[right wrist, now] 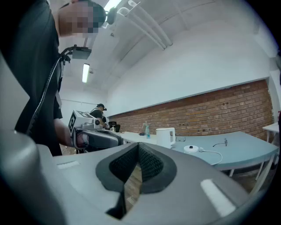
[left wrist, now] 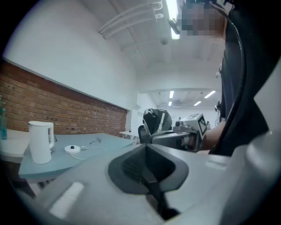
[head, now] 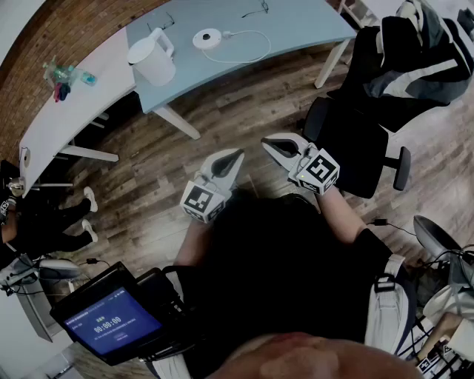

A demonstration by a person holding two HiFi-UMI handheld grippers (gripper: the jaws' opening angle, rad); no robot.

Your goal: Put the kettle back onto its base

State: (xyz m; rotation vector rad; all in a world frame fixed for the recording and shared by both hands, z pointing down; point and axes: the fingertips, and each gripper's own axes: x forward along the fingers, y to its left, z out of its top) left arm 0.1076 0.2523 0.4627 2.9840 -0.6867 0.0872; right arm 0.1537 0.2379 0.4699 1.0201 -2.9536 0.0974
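Note:
A white kettle [head: 152, 55] stands on the blue-grey curved table [head: 296, 29], far ahead of both grippers. Its round white base [head: 207, 38], with a white cord, lies on the same table just right of it and apart from it. My left gripper [head: 235, 157] and right gripper [head: 268, 145] hover level over the wooden floor close to my body, both shut and holding nothing. In the left gripper view, the kettle [left wrist: 40, 141] and base [left wrist: 73, 149] show beyond the shut left gripper [left wrist: 147, 151]. In the right gripper view, kettle [right wrist: 165, 137] and base [right wrist: 191, 149] sit past the right gripper [right wrist: 138, 149].
A black office chair [head: 355, 148] stands right of the grippers, and another chair draped with jackets [head: 415, 66] behind it. Glasses [head: 255, 11] lie on the blue table. A spray bottle [head: 63, 74] is on the adjoining white table. A person [head: 44, 222] sits at left.

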